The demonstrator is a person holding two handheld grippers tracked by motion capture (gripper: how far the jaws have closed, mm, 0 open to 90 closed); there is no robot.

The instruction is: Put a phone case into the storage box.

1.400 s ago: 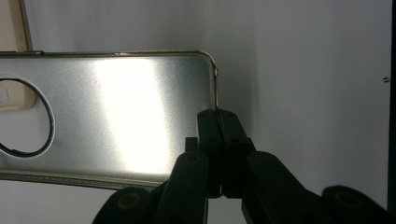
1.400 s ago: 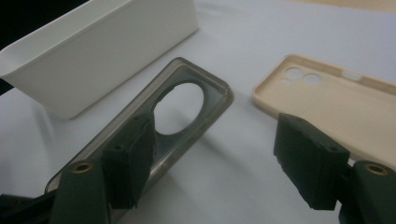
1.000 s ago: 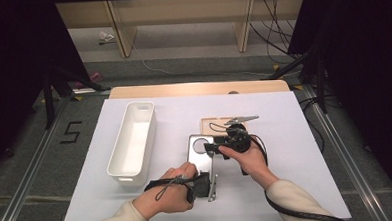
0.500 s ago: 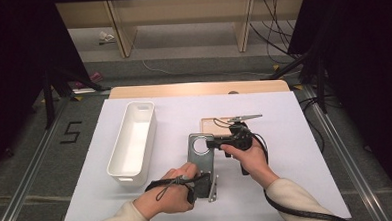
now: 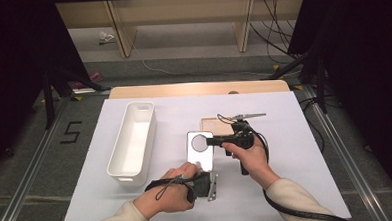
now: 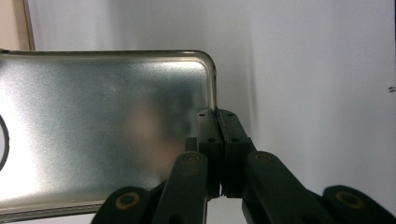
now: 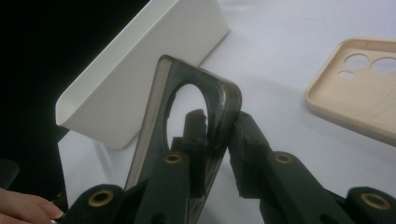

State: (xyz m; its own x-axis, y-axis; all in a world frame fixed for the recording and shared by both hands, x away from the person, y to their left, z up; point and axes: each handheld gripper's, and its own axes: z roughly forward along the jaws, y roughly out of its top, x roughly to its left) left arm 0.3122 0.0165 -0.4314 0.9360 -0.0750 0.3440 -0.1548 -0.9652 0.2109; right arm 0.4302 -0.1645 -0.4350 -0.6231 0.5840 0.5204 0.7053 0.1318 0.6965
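A grey, see-through phone case (image 5: 201, 150) with a round camera hole is held up over the white table. My left gripper (image 5: 209, 182) is shut on its near edge; in the left gripper view the jaws (image 6: 217, 114) pinch the rim of the case (image 6: 93, 130). My right gripper (image 5: 210, 141) comes in from the right at the case's far end. Its jaws have just been closing. In the right gripper view one finger of the right gripper (image 7: 219, 123) sits in the hole and the other outside, clamping the case's rim (image 7: 196, 74).
A beige phone case (image 5: 215, 125) lies inside up behind the grey one, also seen as a beige case (image 7: 355, 98) in the right gripper view. A long white bin (image 5: 133, 143) stands to the left. The table's front edge runs under the forearms.
The right gripper's jaws have narrowed onto the far end of the grey case. The left hand and the case have stayed put.
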